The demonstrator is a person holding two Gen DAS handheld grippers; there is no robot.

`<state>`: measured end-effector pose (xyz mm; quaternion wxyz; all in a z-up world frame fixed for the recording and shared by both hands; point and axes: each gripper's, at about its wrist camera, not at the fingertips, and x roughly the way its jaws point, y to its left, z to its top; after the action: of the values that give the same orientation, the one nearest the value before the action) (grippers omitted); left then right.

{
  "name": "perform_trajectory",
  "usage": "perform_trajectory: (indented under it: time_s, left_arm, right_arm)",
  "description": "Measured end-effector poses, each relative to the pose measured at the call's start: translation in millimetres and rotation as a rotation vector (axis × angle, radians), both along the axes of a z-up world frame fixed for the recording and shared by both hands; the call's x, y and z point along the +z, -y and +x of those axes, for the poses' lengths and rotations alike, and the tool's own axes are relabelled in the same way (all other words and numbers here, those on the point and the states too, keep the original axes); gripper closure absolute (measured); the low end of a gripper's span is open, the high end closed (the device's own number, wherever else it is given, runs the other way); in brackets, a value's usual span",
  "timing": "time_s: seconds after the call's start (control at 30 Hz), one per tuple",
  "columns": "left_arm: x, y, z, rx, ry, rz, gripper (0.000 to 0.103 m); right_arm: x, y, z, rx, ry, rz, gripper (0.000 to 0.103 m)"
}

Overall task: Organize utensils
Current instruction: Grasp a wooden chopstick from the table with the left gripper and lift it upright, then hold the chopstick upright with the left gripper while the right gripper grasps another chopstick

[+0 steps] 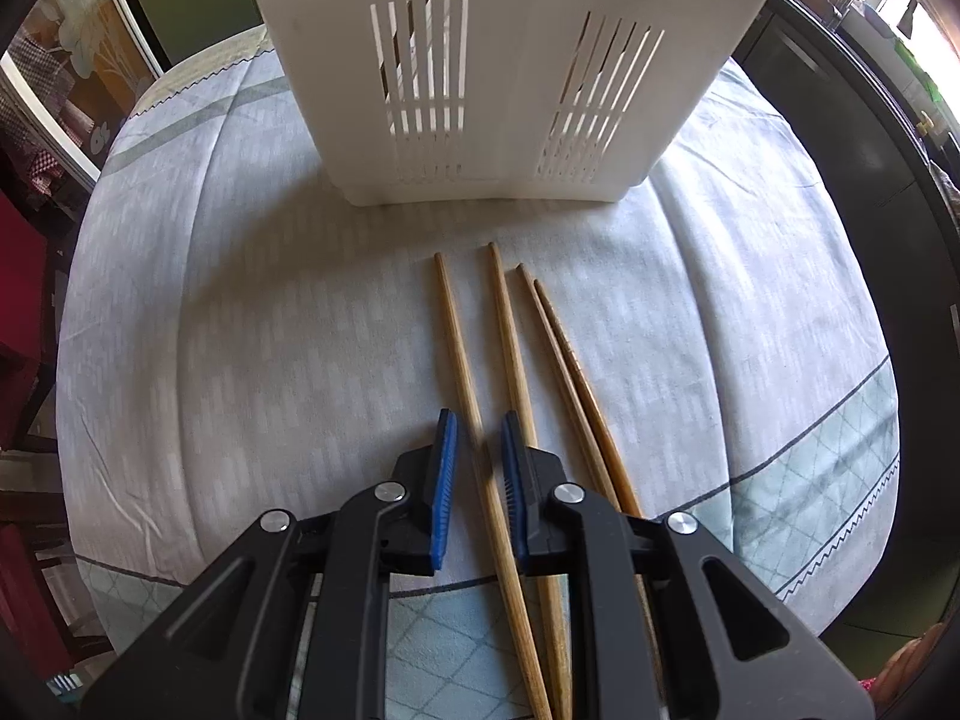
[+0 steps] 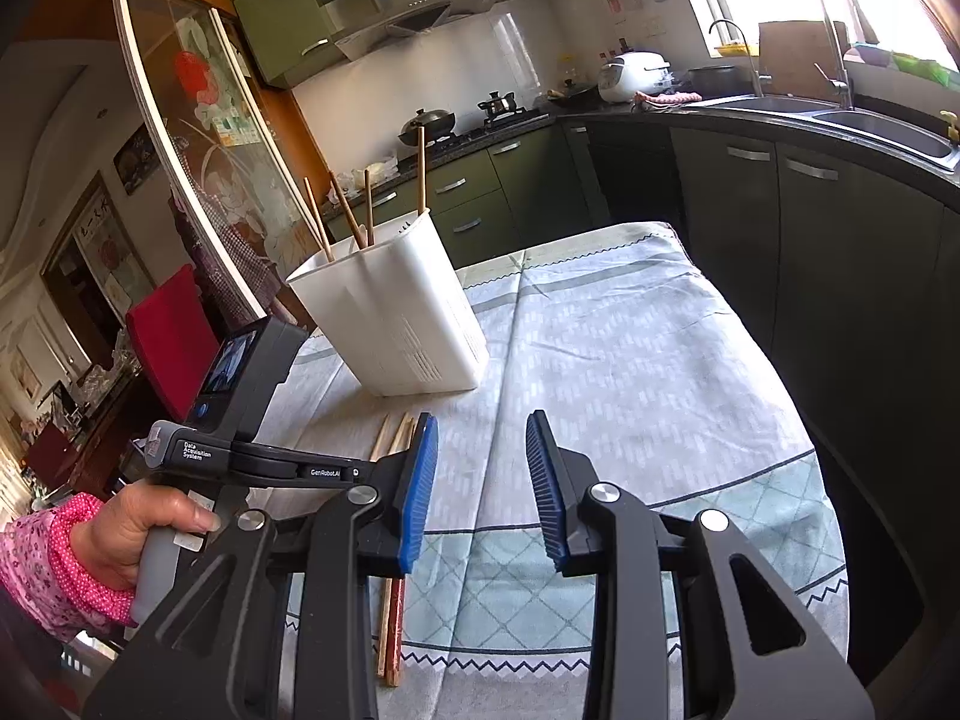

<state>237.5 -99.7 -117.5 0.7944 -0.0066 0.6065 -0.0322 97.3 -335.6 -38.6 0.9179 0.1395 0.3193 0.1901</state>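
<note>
We see the person's left hand [image 2: 129,540], pink sleeve, fist round the grey handle, level w/ the table. Left gripper [image 1: 478,438] low over the near edge of the pale patterned tablecloth [image 1: 240,330], blue pads slightly apart astride the leftmost of four wooden chopsticks [image 1: 474,420], not clamped. White slotted plastic holder [image 1: 498,90] stands beyond w/ more sticks. Right gripper [image 2: 482,462] held higher, jaws wide, empty.

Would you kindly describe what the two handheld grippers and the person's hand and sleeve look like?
Both the left gripper and right gripper are matte black plastic with angular cut-out arms, silver round pivot bolts and jaws faced with ribbed blue pads. Seen from the right wrist, the left one has a grey handle, a small screen and white lettering. The person's left hand is bare, in a pink floral sleeve.
</note>
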Motion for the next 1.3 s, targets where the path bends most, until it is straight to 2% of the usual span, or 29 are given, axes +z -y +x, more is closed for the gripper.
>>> perform_trajectory:
  time_s: [0.13,0.37,0.5,0.6,0.77,0.97,1.17,1.3]
  left_arm:
    - [5,-10,-1,0.019,0.021,-0.042,0.097]
    - [68,-27,-27,0.018,0.288,-0.033,0.097]
    - [108,-38,-58,0.005,0.455,-0.006,0.097]
    - [124,-45,-85,0.001,0.533,0.004,0.097]
    - [131,-57,-116,0.019,0.604,0.010,0.097]
    - [132,-68,-140,0.033,0.653,0.003,0.097]
    - [134,-66,-148,0.015,0.664,0.005,0.097]
    - [134,-64,-148,0.001,0.663,0.006,0.097]
  right_arm:
    - [1,4,-1,-0.011,0.000,0.009,0.072]
    - [1,-2,1,0.008,-0.009,0.012,0.072]
    - [3,-12,2,0.028,-0.009,-0.001,0.072]
    - [3,-21,5,0.049,-0.013,-0.019,0.068]
    - [0,-42,17,0.098,-0.036,-0.076,0.068]
    - [-25,-92,58,0.214,-0.133,-0.261,0.068]
    - [-63,-133,102,0.332,-0.285,-0.326,0.069]
    - [-76,-146,112,0.332,-0.314,-0.384,0.070]
